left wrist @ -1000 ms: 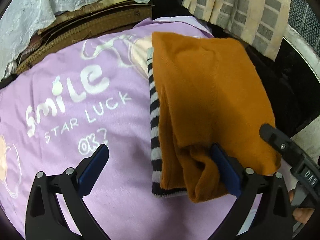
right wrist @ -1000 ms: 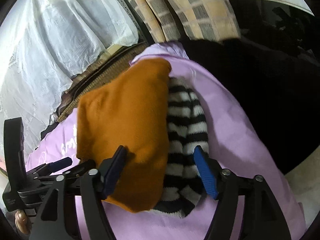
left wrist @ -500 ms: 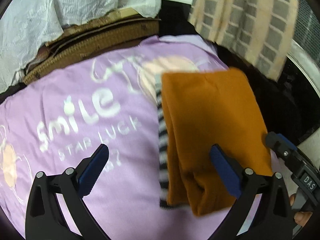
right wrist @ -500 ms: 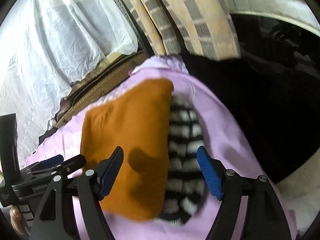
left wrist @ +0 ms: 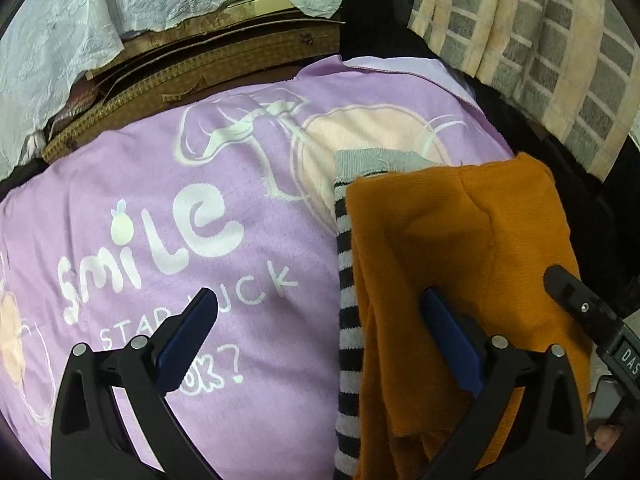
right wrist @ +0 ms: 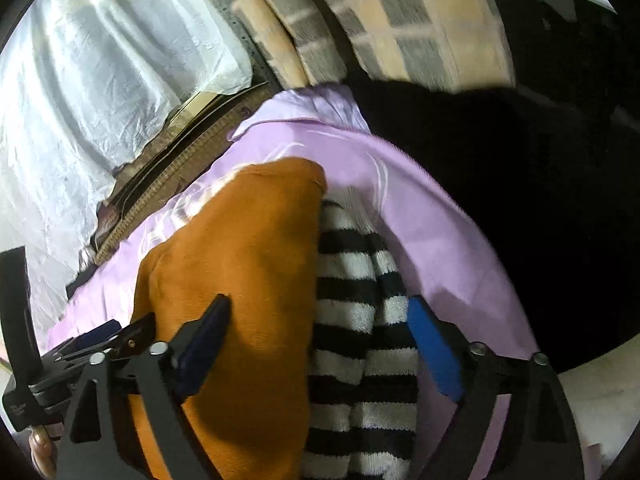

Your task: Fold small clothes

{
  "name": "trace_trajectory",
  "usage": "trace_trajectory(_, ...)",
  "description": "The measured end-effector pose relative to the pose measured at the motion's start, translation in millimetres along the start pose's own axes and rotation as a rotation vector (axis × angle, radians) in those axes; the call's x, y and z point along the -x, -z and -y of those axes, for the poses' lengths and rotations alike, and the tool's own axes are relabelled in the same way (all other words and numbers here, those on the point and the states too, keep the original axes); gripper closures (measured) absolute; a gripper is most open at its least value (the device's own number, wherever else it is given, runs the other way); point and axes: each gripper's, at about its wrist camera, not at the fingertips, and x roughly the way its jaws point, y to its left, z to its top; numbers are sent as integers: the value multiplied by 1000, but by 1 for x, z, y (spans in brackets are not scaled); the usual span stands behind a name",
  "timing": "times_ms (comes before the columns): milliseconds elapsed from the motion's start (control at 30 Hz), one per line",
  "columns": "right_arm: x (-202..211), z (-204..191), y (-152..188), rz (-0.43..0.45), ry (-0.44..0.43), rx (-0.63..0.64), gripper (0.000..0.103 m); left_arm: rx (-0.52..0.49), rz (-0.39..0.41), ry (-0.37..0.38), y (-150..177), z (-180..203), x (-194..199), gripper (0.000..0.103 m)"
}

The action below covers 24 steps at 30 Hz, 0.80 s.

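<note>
An orange folded garment (left wrist: 460, 248) lies on a black-and-white striped garment (left wrist: 346, 296), both on a purple "smile" printed cloth (left wrist: 180, 220). My left gripper (left wrist: 320, 328) is open and empty, its right finger over the orange garment's near part. In the right wrist view the orange garment (right wrist: 248, 264) sits left of the striped garment (right wrist: 356, 320) on the purple cloth (right wrist: 440, 240). My right gripper (right wrist: 320, 344) is open, hovering over both garments, holding nothing.
A white plastic sheet (left wrist: 100, 12) and brown woven boards (left wrist: 200, 64) lie behind the cloth. A checked beige-grey textile (left wrist: 540, 28) hangs at the back right. Dark fabric (right wrist: 520, 160) lies to the right of the purple cloth.
Both grippers first pulled back from the garments, then came closer again. The orange and striped garments stay stacked in place. Both grippers stay open.
</note>
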Motion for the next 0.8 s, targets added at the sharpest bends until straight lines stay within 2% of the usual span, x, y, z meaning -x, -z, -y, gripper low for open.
trace_trajectory(267,10,-4,3,1,41,-16,7,33,-5,10,5,-4,7,4)
trace_trajectory(500,54,-24,24,42,196,45,4,54,-6,40,33,-10,41,4)
trace_trajectory(700,84,-36,51,-6,340,90,4,15,5,26,63,-11,74,5)
trace_trajectory(800,98,-39,66,-13,345,73,4,0,0,28,80,-14,91,5)
